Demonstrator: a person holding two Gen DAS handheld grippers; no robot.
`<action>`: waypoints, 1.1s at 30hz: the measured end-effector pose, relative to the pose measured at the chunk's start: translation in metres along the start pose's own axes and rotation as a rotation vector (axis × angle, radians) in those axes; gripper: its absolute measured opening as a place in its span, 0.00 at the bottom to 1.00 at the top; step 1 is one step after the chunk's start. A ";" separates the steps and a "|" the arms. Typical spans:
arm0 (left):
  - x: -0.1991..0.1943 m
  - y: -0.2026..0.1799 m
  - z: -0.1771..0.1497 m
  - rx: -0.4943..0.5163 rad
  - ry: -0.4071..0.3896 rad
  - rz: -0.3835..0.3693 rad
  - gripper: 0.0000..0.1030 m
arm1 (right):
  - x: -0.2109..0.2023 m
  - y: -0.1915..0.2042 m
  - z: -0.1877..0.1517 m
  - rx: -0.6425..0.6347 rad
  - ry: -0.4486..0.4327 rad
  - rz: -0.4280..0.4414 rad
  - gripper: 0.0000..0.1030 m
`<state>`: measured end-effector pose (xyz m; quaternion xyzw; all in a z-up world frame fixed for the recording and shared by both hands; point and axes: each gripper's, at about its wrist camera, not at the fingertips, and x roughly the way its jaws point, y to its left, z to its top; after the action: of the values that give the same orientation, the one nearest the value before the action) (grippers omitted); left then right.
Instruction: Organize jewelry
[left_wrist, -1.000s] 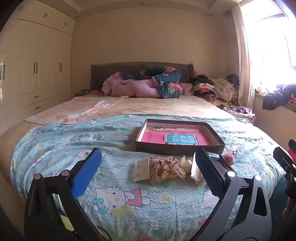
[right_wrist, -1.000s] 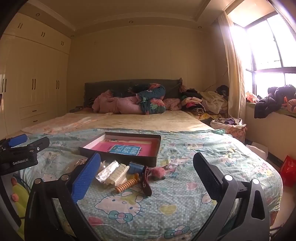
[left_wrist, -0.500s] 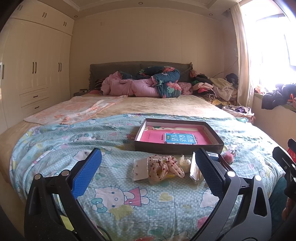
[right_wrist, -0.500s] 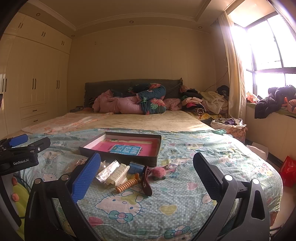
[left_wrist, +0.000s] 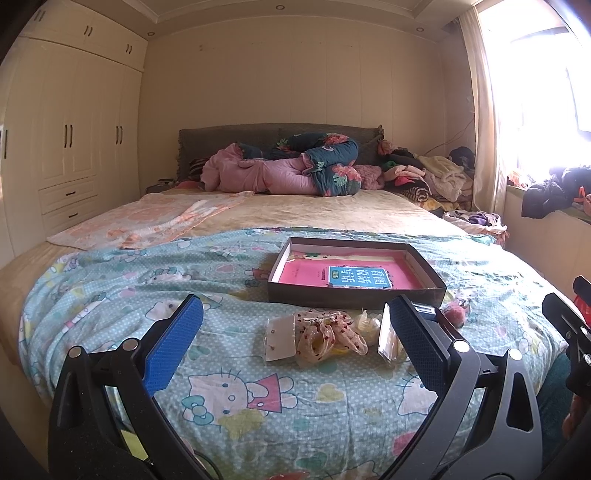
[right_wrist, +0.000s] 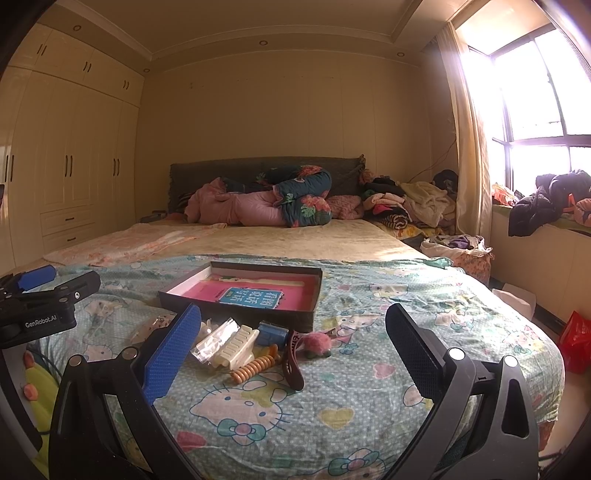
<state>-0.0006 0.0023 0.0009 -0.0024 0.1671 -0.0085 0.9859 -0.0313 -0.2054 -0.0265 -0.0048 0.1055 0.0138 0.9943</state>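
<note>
A dark shallow box (left_wrist: 356, 293) with a pink and blue book inside lies on the bed; it also shows in the right wrist view (right_wrist: 240, 312). In front of it lies a small heap: a dotted fabric scrunchie (left_wrist: 325, 338), a card of earrings (left_wrist: 279, 338), clear packets (left_wrist: 388, 338), a cream comb clip (right_wrist: 238, 343), a blue clip (right_wrist: 272, 334), an orange spiral tie (right_wrist: 255, 366), a dark hair band (right_wrist: 293, 363) and a pink pompom (right_wrist: 317, 341). My left gripper (left_wrist: 295, 343) is open above the heap's near side. My right gripper (right_wrist: 293, 354) is open, just short of the clips.
The bed is covered with a Hello Kitty sheet (left_wrist: 240, 391). Pink and floral quilts (left_wrist: 288, 171) lie at the headboard, clothes (left_wrist: 428, 177) at the far right. Wardrobes (left_wrist: 66, 140) stand left, a window ledge (right_wrist: 535, 225) right. A red bag (right_wrist: 576, 341) sits on the floor.
Both views shift only slightly; the left gripper has drifted a little. Both grippers stay open and the objects lie as before.
</note>
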 end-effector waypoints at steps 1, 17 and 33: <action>0.000 0.000 0.000 0.000 -0.001 0.000 0.90 | 0.000 0.000 0.000 0.000 0.001 0.002 0.94; -0.003 0.000 0.003 0.000 -0.003 -0.004 0.90 | 0.000 0.000 0.000 -0.001 0.001 -0.001 0.94; 0.000 0.006 0.008 -0.003 0.007 -0.004 0.90 | 0.005 0.002 -0.002 0.000 0.022 0.025 0.94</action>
<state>0.0021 0.0080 0.0083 -0.0042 0.1708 -0.0105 0.9852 -0.0271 -0.2036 -0.0292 -0.0038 0.1166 0.0262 0.9928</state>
